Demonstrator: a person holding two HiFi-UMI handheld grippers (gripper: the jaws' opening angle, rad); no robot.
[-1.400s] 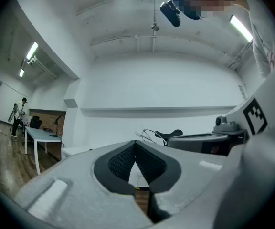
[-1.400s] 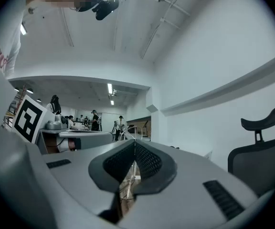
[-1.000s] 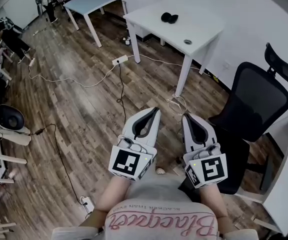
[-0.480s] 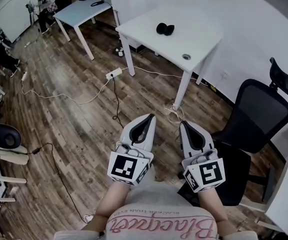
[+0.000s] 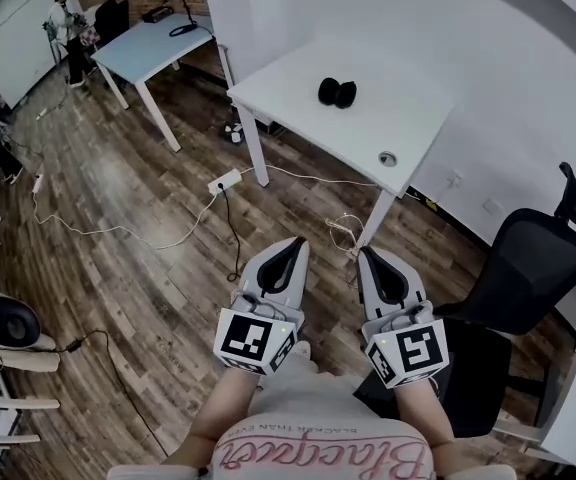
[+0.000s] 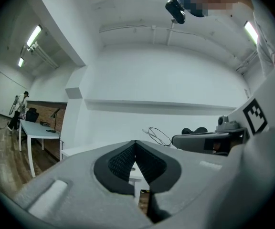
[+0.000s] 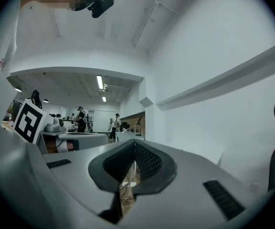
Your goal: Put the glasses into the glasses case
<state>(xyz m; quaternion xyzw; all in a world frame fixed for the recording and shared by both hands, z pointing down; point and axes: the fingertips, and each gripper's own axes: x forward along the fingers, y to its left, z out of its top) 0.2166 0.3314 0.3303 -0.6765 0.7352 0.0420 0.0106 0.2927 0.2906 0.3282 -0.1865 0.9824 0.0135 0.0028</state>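
Head camera sits high and looks steeply down: the left gripper point(image 5: 296, 243) and right gripper point(image 5: 366, 254) sit close at the bottom, the white table point(image 5: 368, 128) lies farther ahead, and the office chair point(image 5: 528, 268) is off to the right. The left gripper camera sits tight behind its own jaws, facing roughly level toward that same table, and it catches the right gripper side-on at its right. The right gripper camera, just as tight behind its jaws, faces along the wall point(image 7: 214, 56), sharing the chair at its right edge and the left gripper at its left.
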